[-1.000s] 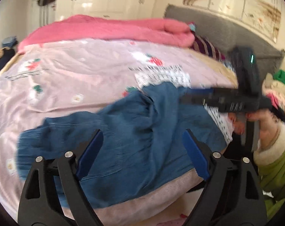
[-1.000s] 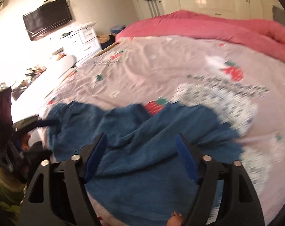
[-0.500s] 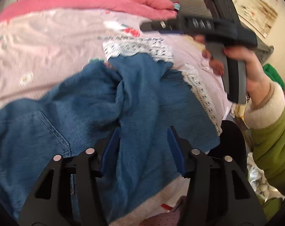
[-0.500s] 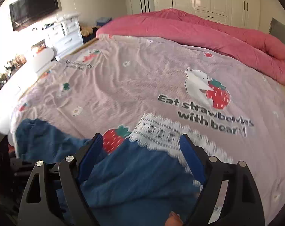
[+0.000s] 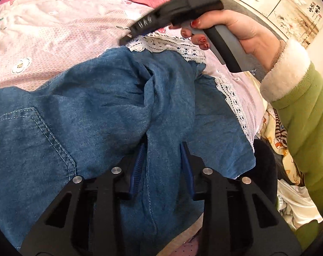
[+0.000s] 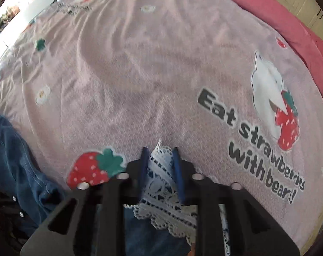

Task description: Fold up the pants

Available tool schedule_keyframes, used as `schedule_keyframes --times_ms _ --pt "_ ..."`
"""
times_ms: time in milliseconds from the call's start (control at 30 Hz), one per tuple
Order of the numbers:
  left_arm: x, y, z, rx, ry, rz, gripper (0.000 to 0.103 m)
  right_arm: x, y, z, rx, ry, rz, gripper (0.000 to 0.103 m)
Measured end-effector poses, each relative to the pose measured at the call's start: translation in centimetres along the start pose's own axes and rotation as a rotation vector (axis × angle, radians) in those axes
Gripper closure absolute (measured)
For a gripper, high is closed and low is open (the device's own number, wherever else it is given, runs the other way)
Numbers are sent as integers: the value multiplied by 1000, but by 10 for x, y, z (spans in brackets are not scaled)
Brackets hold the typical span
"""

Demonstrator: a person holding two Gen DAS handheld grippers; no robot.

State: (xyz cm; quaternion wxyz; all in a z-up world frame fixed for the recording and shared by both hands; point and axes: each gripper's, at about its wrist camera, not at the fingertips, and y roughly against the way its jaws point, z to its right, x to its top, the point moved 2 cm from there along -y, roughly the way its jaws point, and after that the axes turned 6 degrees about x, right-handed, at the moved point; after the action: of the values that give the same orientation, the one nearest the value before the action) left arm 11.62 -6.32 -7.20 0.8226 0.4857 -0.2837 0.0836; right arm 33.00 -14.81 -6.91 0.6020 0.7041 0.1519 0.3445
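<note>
Blue denim pants (image 5: 86, 111) with a white lace hem (image 5: 167, 44) lie crumpled on a pink bedspread (image 6: 140, 64) near its front edge. My left gripper (image 5: 163, 147) points down at the pants; its jaws are closing, and the blue pads pinch a raised denim fold. My right gripper (image 6: 160, 150) is over the far hem. Its jaws are closing too, with the lace hem (image 6: 161, 170) bunched between the pads. In the left wrist view a hand (image 5: 236, 27) in a green sleeve holds that gripper above the lace. More denim (image 6: 14, 160) shows at the left of the right wrist view.
A rolled pink quilt (image 6: 289, 21) runs along the far side of the bed. A grey headboard and wall pictures stand behind the hand. Loose clothes (image 5: 276, 132) are piled off the bed's right edge. White furniture (image 6: 39, 2) stands beyond the left side.
Both grippers came down onto the pants. The left jaws narrowed around a denim fold. The right gripper swung across to the far lace hem and closed on it.
</note>
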Motion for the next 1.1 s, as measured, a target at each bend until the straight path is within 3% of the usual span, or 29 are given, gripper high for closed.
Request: schedule_keyframes --times_ms 100,233,300,500,633,833,1100 --pt "0 1 0 -2 -2 2 77 -15 32 5 23 -40 114 93" --pt "1 4 -3 -8 8 1 77 -49 89 15 67 -126 279 94" --pt "2 5 -4 -11 9 1 85 -73 122 22 82 -178 371 94" --pt "3 10 0 -53 11 1 91 -160 190 34 154 -342 580 94" --pt "2 19 3 -36 -22 15 94 -221 188 27 174 -414 588 94" --pt "-4 23 8 49 -98 1 94 -301 145 7 240 -527 485 94" --pt "-7 32 10 131 -135 17 94 -336 122 -18 329 -558 446 94"
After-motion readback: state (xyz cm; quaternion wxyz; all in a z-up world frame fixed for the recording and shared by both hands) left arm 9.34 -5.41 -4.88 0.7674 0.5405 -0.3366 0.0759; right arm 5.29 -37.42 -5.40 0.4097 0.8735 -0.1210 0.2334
